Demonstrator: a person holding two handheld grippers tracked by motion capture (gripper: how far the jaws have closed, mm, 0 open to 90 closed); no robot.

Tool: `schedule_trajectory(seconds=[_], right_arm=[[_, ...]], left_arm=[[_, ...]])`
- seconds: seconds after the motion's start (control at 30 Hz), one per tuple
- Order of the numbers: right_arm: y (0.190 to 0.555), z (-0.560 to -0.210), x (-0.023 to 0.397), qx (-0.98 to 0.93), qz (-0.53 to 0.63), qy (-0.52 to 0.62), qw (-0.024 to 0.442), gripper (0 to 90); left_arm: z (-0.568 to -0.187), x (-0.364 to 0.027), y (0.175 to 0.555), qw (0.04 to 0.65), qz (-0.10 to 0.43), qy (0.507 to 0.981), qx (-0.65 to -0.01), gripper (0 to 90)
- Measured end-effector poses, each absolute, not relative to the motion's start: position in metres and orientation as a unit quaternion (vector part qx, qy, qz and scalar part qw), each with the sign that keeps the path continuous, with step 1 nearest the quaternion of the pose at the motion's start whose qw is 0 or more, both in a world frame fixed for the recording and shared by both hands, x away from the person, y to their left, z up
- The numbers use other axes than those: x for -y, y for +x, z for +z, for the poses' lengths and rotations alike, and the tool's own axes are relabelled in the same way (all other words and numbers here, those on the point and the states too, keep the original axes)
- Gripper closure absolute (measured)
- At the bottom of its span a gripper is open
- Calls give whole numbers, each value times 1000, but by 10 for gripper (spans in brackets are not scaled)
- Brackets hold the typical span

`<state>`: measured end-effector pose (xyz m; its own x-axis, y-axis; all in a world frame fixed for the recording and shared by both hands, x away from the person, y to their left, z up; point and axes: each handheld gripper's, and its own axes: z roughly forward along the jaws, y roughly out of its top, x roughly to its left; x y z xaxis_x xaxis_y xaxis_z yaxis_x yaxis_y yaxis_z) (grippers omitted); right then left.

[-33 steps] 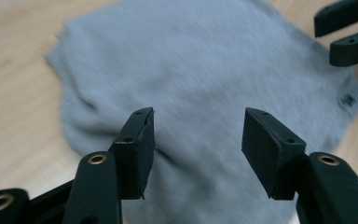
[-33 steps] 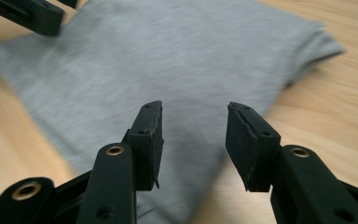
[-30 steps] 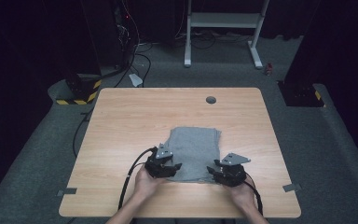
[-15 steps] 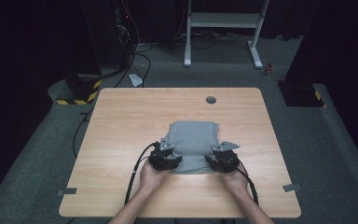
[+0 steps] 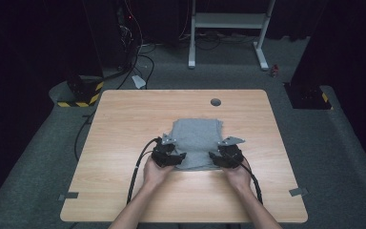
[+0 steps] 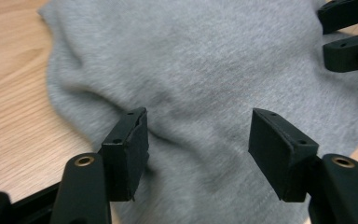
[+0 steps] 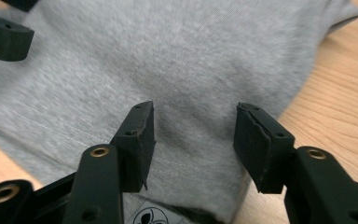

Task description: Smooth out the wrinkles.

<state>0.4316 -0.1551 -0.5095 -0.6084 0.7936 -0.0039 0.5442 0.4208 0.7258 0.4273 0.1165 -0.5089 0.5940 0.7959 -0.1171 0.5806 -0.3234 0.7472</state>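
Grey garment (image 5: 196,144): folded, mid-table (image 5: 124,124), near edge toward person. Left gripper (image 6: 198,140) and right gripper (image 7: 193,135) over near corners, jaws apart, nothing clamped. Probably mid-fold; next fold pending.

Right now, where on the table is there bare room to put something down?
Bare wood lies left of the grey cloth, right of it, and behind it up to the round hole. The near middle of the table is crowded: the left gripper and right gripper sit at the cloth's near edge, jaws open.
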Motion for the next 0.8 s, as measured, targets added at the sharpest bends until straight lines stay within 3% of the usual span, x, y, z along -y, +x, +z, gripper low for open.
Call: schedule_trajectory(seconds=[0.8], right_arm=[[407, -478, 208, -774, 420, 438, 177, 468]], left_arm=[[-477, -168, 403, 437, 152, 770, -440, 361]])
